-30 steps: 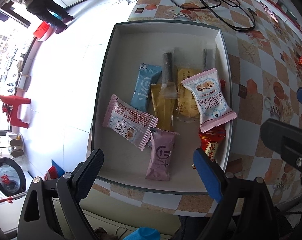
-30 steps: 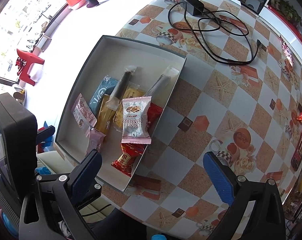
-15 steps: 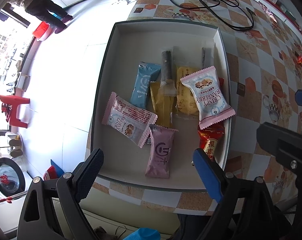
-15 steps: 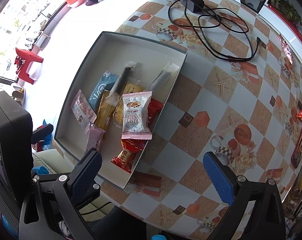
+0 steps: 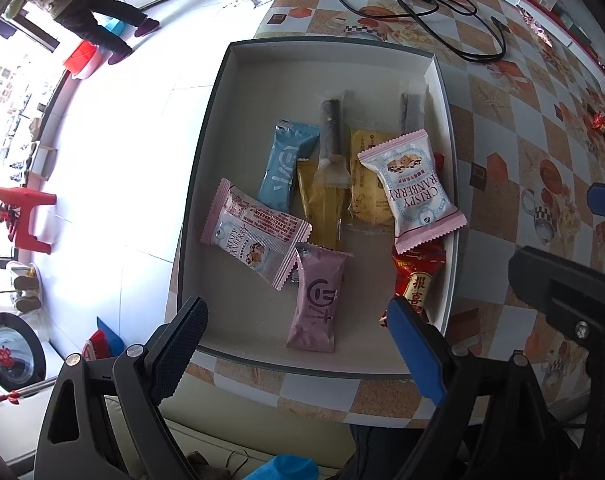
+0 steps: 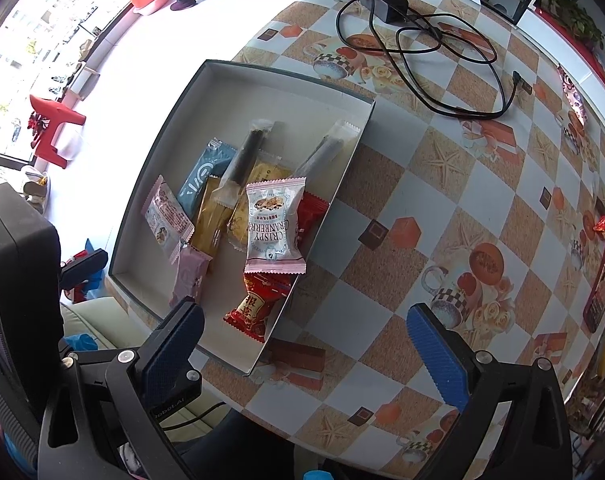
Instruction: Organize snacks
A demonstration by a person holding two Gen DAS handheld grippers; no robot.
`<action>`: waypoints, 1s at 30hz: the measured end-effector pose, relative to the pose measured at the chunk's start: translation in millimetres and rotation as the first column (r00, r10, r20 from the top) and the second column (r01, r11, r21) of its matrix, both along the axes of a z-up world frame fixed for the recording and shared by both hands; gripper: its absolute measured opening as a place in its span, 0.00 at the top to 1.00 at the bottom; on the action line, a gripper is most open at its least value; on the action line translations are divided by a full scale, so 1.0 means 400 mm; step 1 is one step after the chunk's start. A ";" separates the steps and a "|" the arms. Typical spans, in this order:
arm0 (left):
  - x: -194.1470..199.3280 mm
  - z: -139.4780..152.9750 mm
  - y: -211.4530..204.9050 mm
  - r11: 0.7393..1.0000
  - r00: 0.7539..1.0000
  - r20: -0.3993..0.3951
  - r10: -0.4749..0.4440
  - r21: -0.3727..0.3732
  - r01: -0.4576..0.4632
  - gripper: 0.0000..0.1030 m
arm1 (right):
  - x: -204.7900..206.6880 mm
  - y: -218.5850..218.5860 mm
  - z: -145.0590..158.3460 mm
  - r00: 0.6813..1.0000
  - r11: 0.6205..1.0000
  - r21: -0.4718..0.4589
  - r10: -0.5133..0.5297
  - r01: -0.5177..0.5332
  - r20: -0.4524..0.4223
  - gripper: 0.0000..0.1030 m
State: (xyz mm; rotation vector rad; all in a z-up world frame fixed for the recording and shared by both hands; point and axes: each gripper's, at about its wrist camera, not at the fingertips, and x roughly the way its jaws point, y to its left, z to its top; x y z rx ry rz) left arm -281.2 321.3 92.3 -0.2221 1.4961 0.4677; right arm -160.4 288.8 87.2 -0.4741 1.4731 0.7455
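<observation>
A shallow grey-rimmed box [image 5: 262, 48] [image 6: 206, 92] at the table's left edge holds several wrapped snacks: two pink-and-white cranberry packs [image 5: 412, 190] [image 5: 254, 232], a mauve pack [image 5: 318, 300], a blue pack [image 5: 288, 162], yellow packs [image 5: 322, 208], two dark sticks [image 5: 330, 124] and a red pack [image 5: 416, 280] [image 6: 258, 304]. My left gripper [image 5: 298, 344] is open and empty above the box's near edge. My right gripper [image 6: 314, 352] is open and empty above the table by the box's near right corner.
A black charger with a looped cable [image 6: 422, 28] lies at the back of the patterned table [image 6: 442, 200]. A small red wrapped sweet [image 6: 604, 226] and a dark phone [image 6: 600, 288] lie at the far right. A person [image 5: 82, 8] stands on the white floor; a red stool [image 5: 26, 216] is at left.
Both views have shifted slightly; the box sits a little lower and nearer in them. Both grippers stay open and the snacks have not moved.
</observation>
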 end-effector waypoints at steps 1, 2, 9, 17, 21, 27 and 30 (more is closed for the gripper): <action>-0.001 -0.001 0.001 1.000 1.000 0.000 0.002 -0.001 -0.002 0.10 | 0.000 0.000 0.000 1.000 1.000 0.000 0.000 0.000 0.000 0.01; -0.002 -0.001 0.001 1.000 1.000 0.000 0.003 -0.003 -0.003 0.10 | -0.001 0.000 0.000 1.000 1.000 -0.001 0.000 0.000 0.000 0.01; -0.002 -0.003 0.006 1.000 1.000 -0.002 -0.001 -0.006 0.001 0.10 | -0.004 0.000 0.001 1.000 1.000 -0.002 -0.001 0.001 0.001 0.01; -0.005 -0.006 0.012 1.000 1.000 -0.003 -0.003 -0.014 0.003 0.10 | -0.007 0.000 -0.001 1.000 1.000 -0.003 0.000 0.000 0.001 0.01; -0.006 -0.007 0.016 1.000 1.000 -0.004 -0.002 -0.020 0.002 0.10 | -0.006 0.001 0.000 1.000 1.000 -0.003 -0.004 0.004 0.000 0.01; -0.008 -0.011 0.017 1.000 1.000 -0.007 0.000 -0.022 0.000 0.10 | -0.007 0.002 -0.003 1.000 1.000 -0.005 -0.007 0.007 0.000 0.01; -0.006 -0.011 0.016 1.000 1.000 -0.010 -0.002 -0.024 0.001 0.10 | -0.005 0.003 -0.004 1.000 1.000 -0.006 -0.007 0.007 -0.001 0.01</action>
